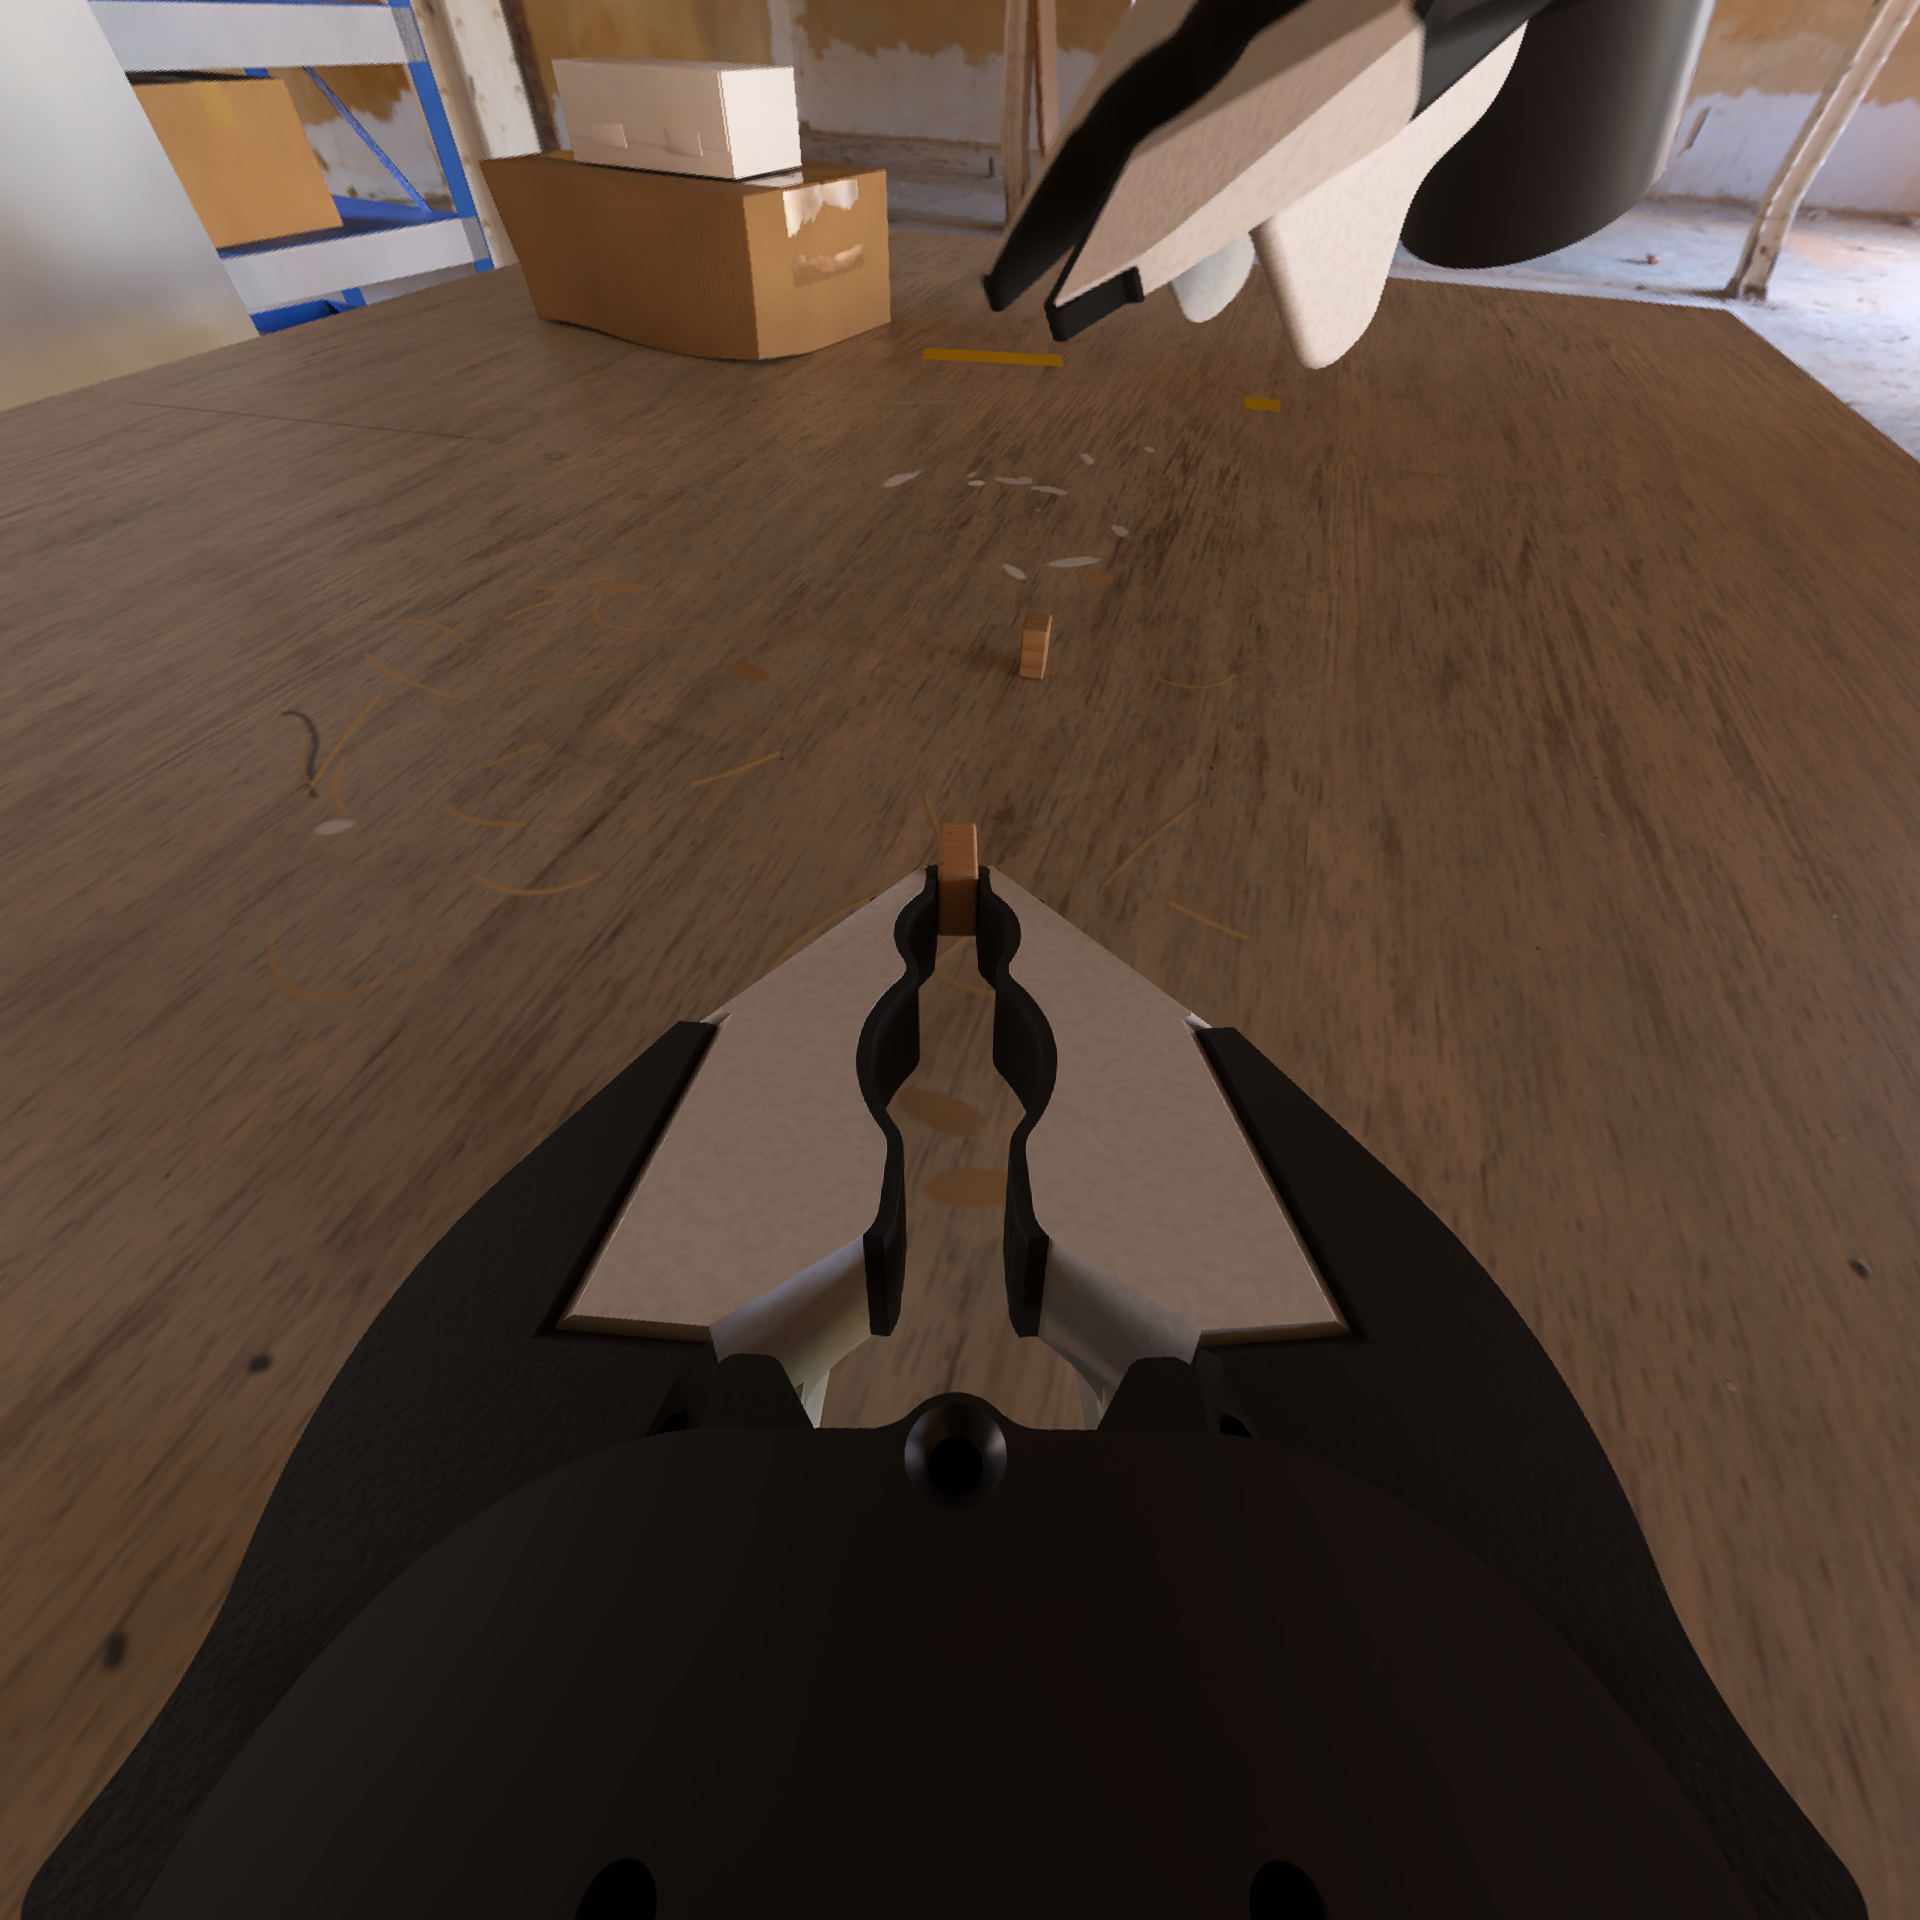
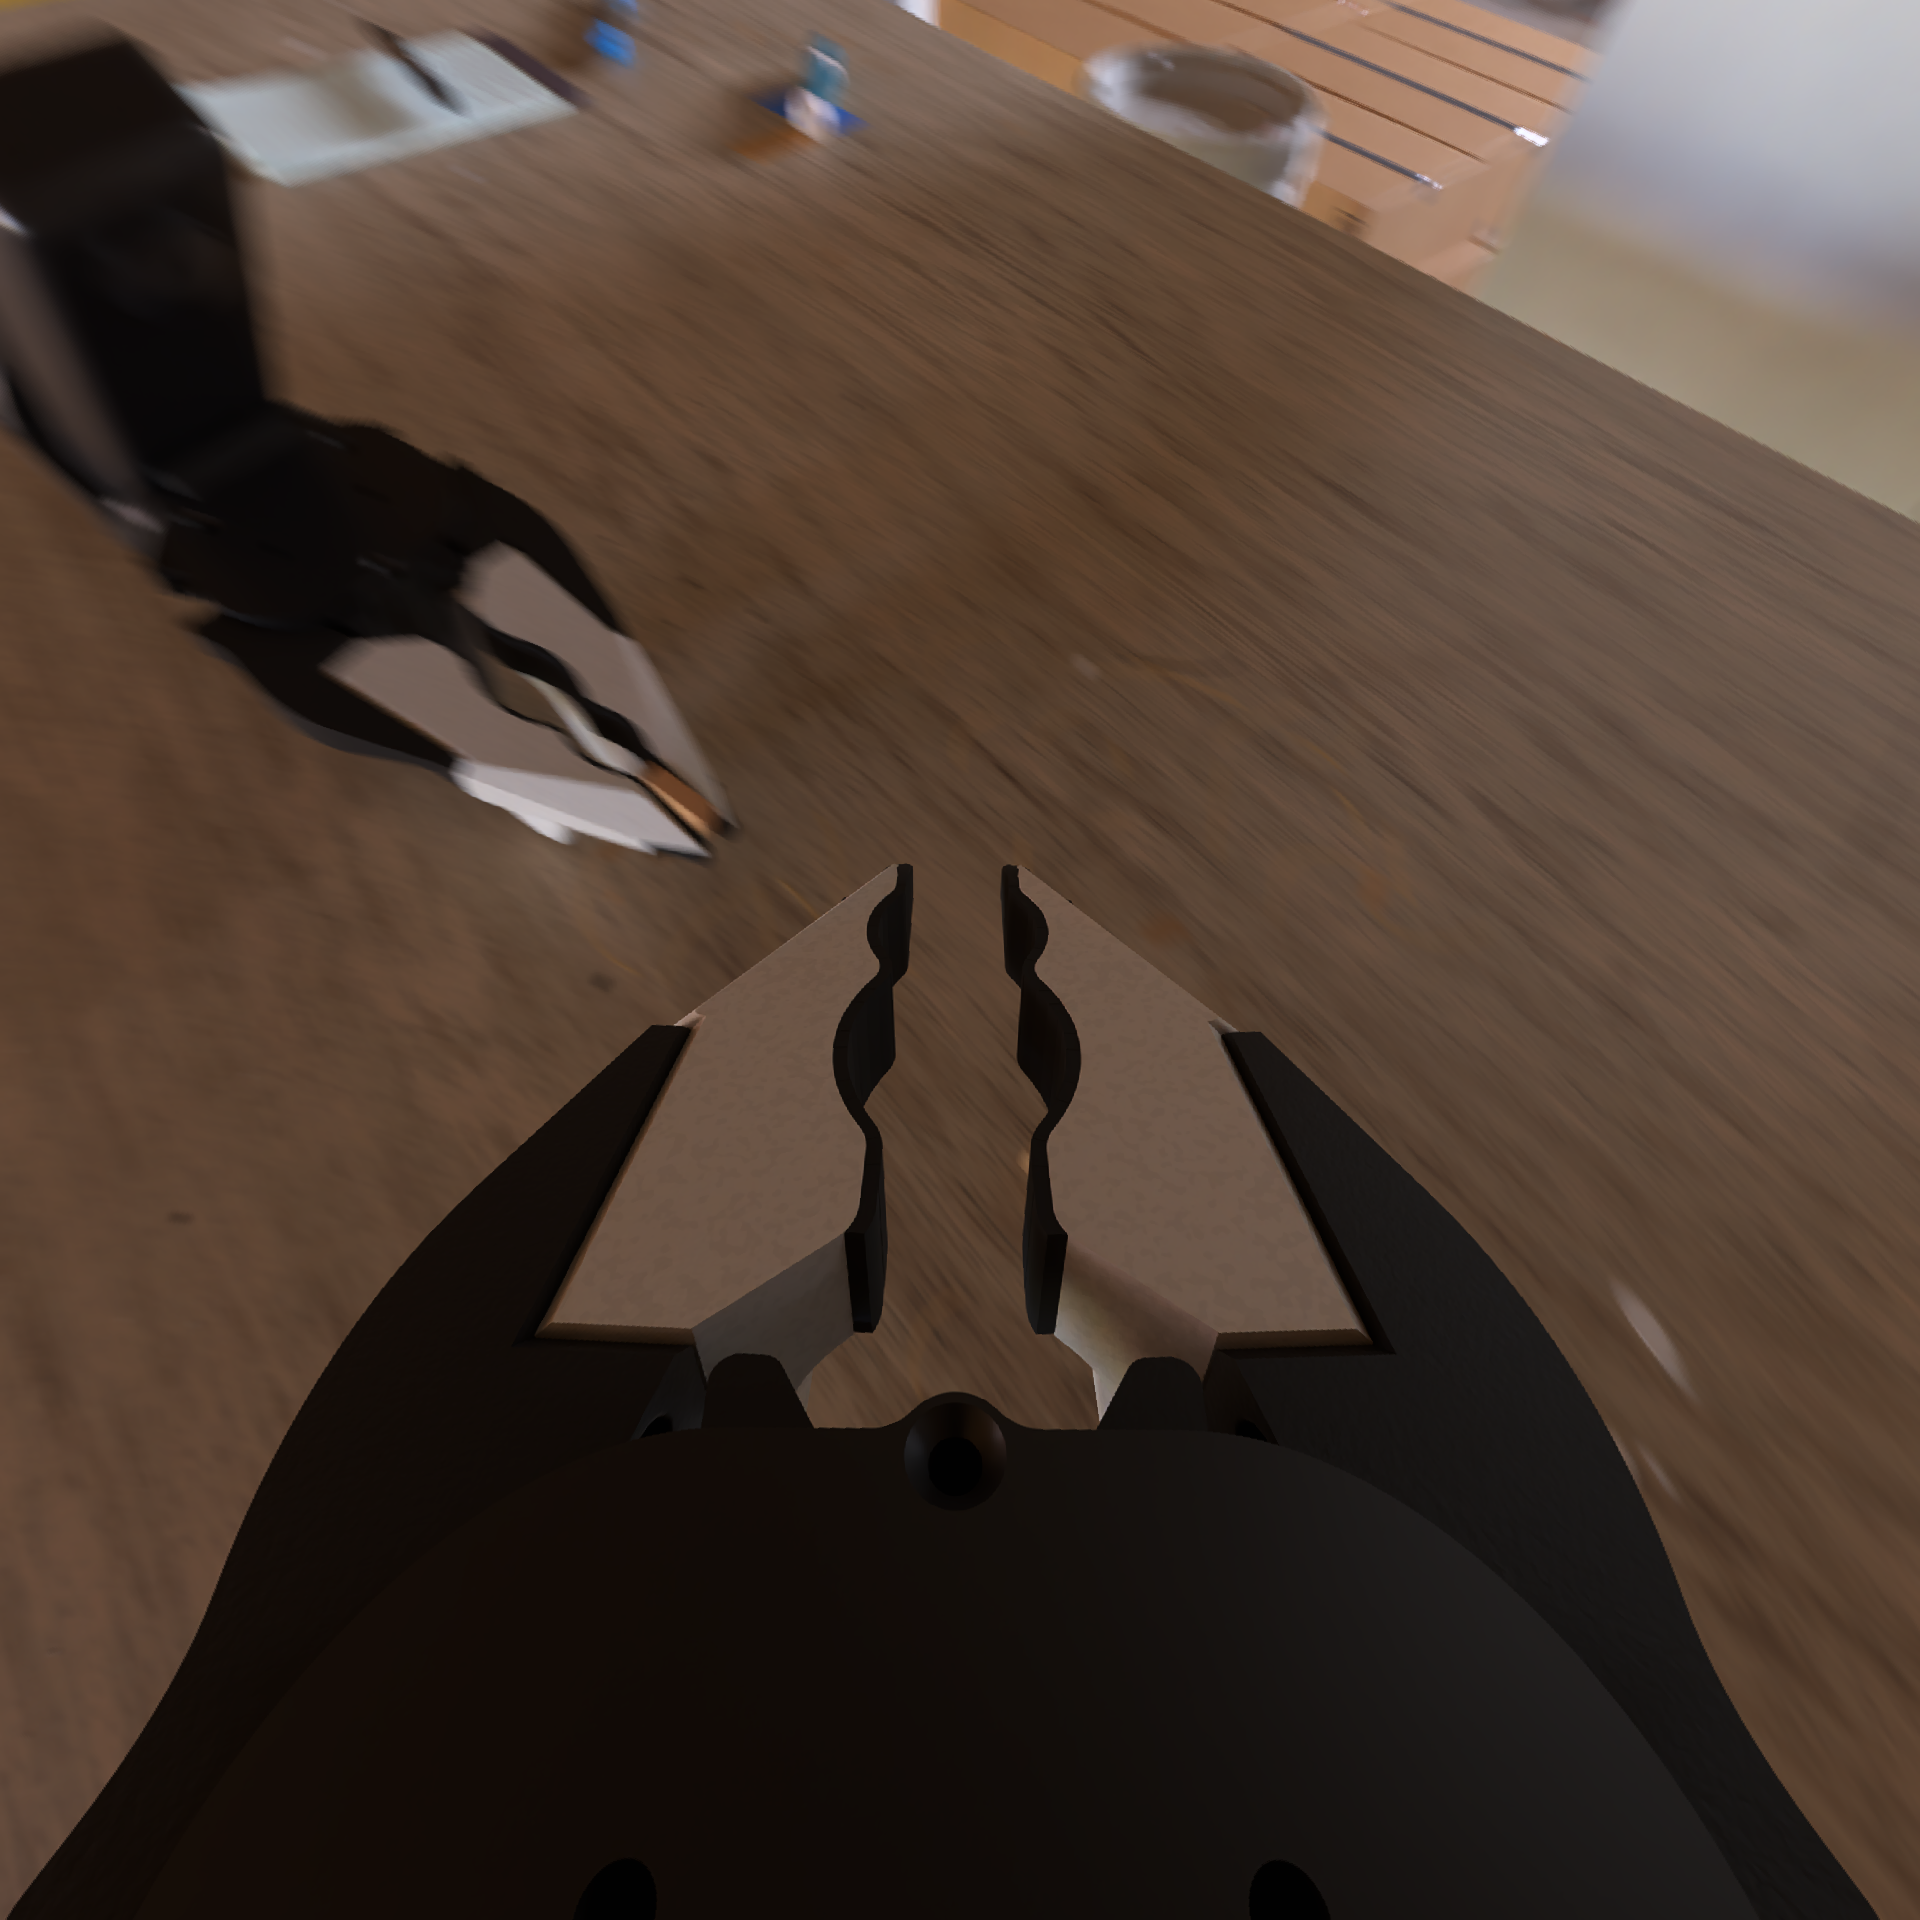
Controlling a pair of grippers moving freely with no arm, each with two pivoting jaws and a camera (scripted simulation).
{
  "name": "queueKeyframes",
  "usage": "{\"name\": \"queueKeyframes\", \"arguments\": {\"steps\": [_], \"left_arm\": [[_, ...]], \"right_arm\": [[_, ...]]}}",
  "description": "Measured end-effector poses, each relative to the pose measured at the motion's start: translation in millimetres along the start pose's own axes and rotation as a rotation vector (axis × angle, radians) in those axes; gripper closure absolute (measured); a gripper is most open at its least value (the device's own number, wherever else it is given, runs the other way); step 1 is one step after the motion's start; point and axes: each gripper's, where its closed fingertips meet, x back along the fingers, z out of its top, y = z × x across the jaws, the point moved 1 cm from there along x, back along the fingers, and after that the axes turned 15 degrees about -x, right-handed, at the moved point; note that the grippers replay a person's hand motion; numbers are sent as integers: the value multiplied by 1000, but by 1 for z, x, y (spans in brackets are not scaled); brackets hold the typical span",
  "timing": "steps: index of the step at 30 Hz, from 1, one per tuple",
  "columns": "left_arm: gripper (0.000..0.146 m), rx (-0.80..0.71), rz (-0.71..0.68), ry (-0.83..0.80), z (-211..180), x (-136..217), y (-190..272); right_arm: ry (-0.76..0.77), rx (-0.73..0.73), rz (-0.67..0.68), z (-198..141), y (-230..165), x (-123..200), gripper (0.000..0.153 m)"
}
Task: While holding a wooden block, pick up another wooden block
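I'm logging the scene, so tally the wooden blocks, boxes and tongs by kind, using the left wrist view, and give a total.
Wooden blocks: 2, the held block and the loose block on the table
Boxes: 3, white box, brown box, shelf box
Tongs: 2, left tongs, right tongs
Total: 7

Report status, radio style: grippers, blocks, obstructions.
Left gripper shut on held block. Right gripper open, empty. Second block alone on table. Path clear.

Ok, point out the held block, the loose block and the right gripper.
held block (image 1: 957, 878), left wrist view, its front face.
loose block (image 1: 1035, 645), left wrist view, its side face.
right gripper (image 2: 957, 878), right wrist view, gap between its fingertips.
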Motion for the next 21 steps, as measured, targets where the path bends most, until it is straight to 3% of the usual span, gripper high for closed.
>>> {"name": "queueKeyframes", "arguments": {"steps": [4, 8, 13, 21], "left_arm": [[140, 1, -1, 0, 0, 0, 0], [140, 0, 1, -2, 0, 0, 0], [140, 5, 2, -4, 0, -1, 0], [140, 7, -1, -1, 0, 0, 0]], "right_arm": [[-110, -137, -229, -50, 68, 34, 135], [-244, -223, -235, -93, 88, 32, 130], [-218, -128, -202, -87, 78, 14, 132], [-250, -157, -174, -92, 85, 5, 144]]}}
